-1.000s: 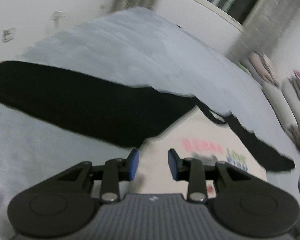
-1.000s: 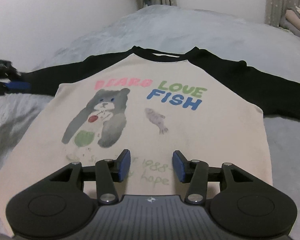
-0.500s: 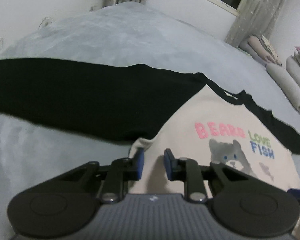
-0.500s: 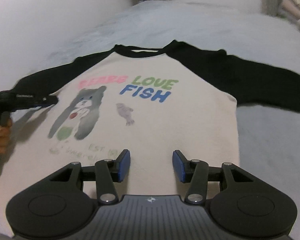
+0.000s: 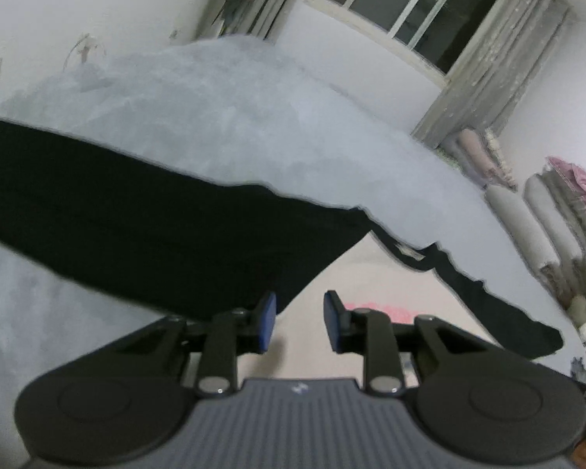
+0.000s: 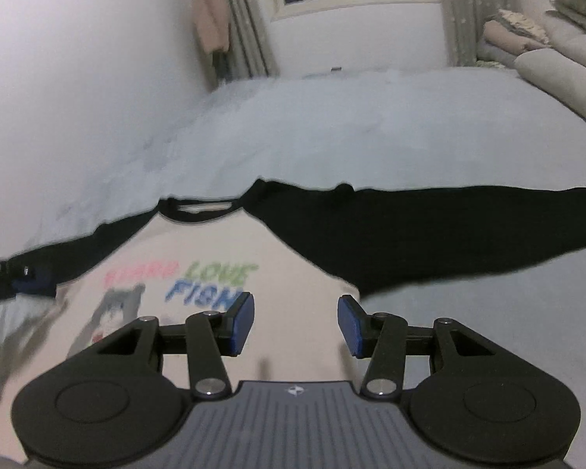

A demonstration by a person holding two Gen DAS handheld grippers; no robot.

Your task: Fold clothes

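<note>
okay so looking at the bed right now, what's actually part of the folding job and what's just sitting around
Part of the job:
- raglan shirt, spread flat on the bed
- left gripper, open
- right gripper, open

Just lying about:
- rolled bedding
- pink garment hanging by the curtains

Shirt (image 6: pixel 293 285) is soft matt knit cloth, cream body with flat printed lettering, black sleeves (image 5: pixel 136 234) same matt weave; bed cover (image 6: pixel 332 125) is a fuzzy, slightly napped grey fabric. Left gripper (image 5: pixel 297 322) and right gripper (image 6: pixel 296 324) are matt black plastic with a ribbed grey housing, blue rubbery-looking pads (image 6: pixel 243 322) and small bright metal pivot pins. Curtains (image 5: pixel 488 58) look like coarse textured cloth, walls smooth and matt.
</note>
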